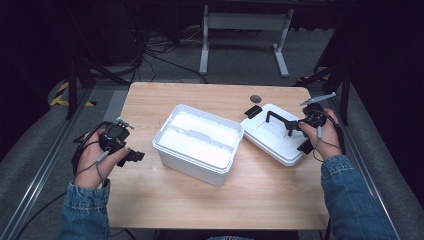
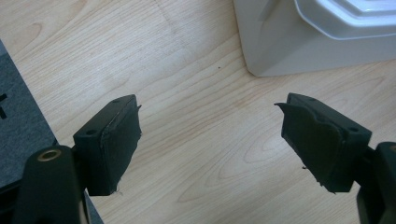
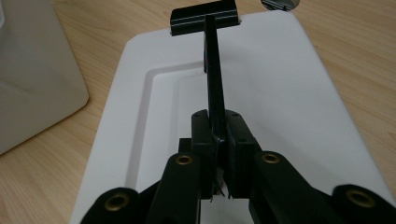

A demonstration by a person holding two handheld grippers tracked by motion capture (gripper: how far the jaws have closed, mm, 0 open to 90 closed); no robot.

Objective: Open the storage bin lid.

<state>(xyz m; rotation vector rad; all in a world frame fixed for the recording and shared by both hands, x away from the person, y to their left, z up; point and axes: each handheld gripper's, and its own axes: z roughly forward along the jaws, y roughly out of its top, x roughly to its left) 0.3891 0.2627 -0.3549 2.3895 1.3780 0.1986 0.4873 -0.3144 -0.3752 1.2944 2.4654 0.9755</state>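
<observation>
White plastic lid (image 1: 274, 134) lies flat on the wooden table (image 1: 260, 190), at the right side of the tabletop, just right of an open white storage box (image 1: 197, 142). A black carrying handle (image 1: 278, 119) runs along the lid's top, and a black latch (image 1: 253, 111) sits at the lid's far left edge. In the right gripper view the handle (image 3: 214, 70) runs straight away from the camera as a thin black bar to the latch (image 3: 205, 17), with the lid's raised white panel (image 3: 280, 93) spreading to both sides of it.

The right gripper (image 1: 298, 127) reaches over the lid's right part from the person's right hand (image 1: 320, 137), and its jaws are clamped together on the near end of the handle; the right gripper view shows the right gripper (image 3: 218, 144) with both pads pressed against the bar.

The box stands at the middle of the table, slightly turned, its inside white and showing a stepped ledge. Its corner (image 2: 280, 46) fills the upper right of the left gripper view, above bare wood grain (image 2: 196, 140).

The left gripper (image 1: 131, 155) sits low over the left near part of the table, held in the person's left hand (image 1: 97, 157), well apart from the box. Its jaws stand wide apart with nothing between them, as the left gripper view shows around the left gripper (image 2: 210, 140).

Both forearms wear denim sleeves (image 1: 357, 200). A small dark round disc (image 1: 255, 98) lies on the table near its far edge, beyond the lid. Past the table are a grey floor (image 1: 240, 55), loose cables (image 1: 155, 50) and a white frame stand (image 1: 245, 35).
</observation>
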